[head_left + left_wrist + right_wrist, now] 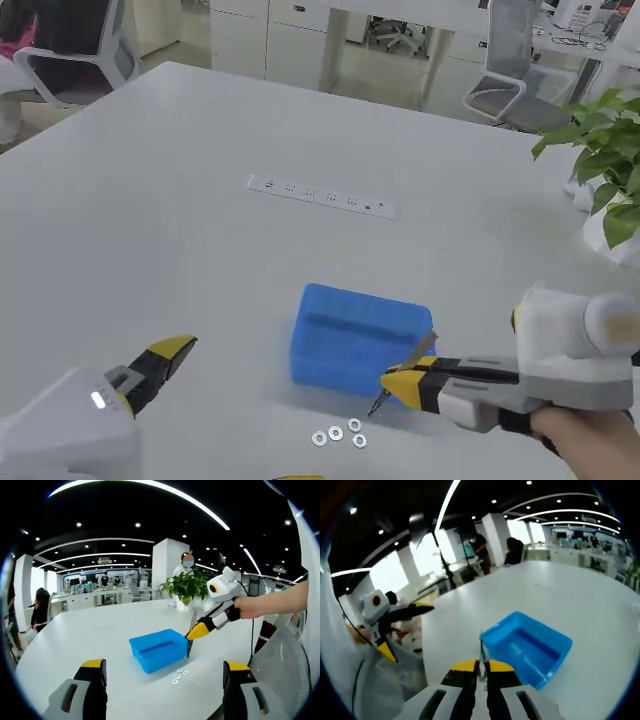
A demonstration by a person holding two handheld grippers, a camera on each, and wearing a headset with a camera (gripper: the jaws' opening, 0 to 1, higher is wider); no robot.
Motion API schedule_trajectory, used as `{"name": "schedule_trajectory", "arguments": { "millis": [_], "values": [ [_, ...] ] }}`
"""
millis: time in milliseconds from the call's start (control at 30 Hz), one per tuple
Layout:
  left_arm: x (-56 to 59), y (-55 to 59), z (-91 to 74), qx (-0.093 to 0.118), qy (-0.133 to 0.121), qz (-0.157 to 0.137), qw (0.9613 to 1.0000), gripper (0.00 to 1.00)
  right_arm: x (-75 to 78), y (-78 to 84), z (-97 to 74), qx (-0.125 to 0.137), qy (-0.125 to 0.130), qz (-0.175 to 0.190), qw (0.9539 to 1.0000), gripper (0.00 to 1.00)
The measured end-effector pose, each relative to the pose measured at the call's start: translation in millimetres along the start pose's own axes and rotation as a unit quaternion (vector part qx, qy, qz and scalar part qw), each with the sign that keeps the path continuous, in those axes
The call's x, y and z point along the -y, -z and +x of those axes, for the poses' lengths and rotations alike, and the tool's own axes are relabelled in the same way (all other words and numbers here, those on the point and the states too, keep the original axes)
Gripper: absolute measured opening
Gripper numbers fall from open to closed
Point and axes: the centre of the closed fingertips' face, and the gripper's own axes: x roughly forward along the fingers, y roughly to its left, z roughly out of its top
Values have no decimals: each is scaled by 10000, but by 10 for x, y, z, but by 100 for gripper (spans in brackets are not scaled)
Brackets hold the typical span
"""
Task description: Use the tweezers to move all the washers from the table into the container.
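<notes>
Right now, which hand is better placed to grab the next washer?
Right. The right tongs are shut on the tweezers, whose tip hangs close to the washers beside the blue container. The left tongs are open, empty and farther off.

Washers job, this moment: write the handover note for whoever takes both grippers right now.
Left gripper: open, fingers wide apart, holding nothing, off to the side of the work.
Right gripper: shut on the tweezers, tip pointing down beside the container, close to the washers.
Four washers lie clustered on the table in front of the container.
Done: nothing; no washer shows inside the container in the right gripper view.
Left: pick up all four and drop them in.
</notes>
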Motion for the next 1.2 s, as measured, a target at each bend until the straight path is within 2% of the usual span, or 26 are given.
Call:
{"name": "schedule_trajectory", "arguments": {
  "millis": [200, 400, 600, 733, 933, 1200],
  "values": [
    [-13, -44, -1, 143, -8, -227, 9996, 99, 142, -146, -4, 173, 174, 156, 9996, 3],
    [-27, -74, -12, 231, -41, -268, 9994, 99, 332, -210, 31, 190, 420, 285, 9985, 3],
    [-46, -81, -25, 268, -94, -295, 9992, 97, 525, -244, 69, 141, 788, 377, 9961, 3],
    [-51, -74, -29, 249, -121, -220, 9994, 96, 658, -215, 99, 41, 1057, 397, 9936, 3],
    [-54, -82, -32, 258, -150, -116, 9995, 96, 805, -111, 161, -155, 1294, 399, 9907, 3],
    [-99, -68, -40, 227, -227, -106, 9994, 95, 979, -15, 276, -353, 1349, 404, 9894, 3]
  ]
}}
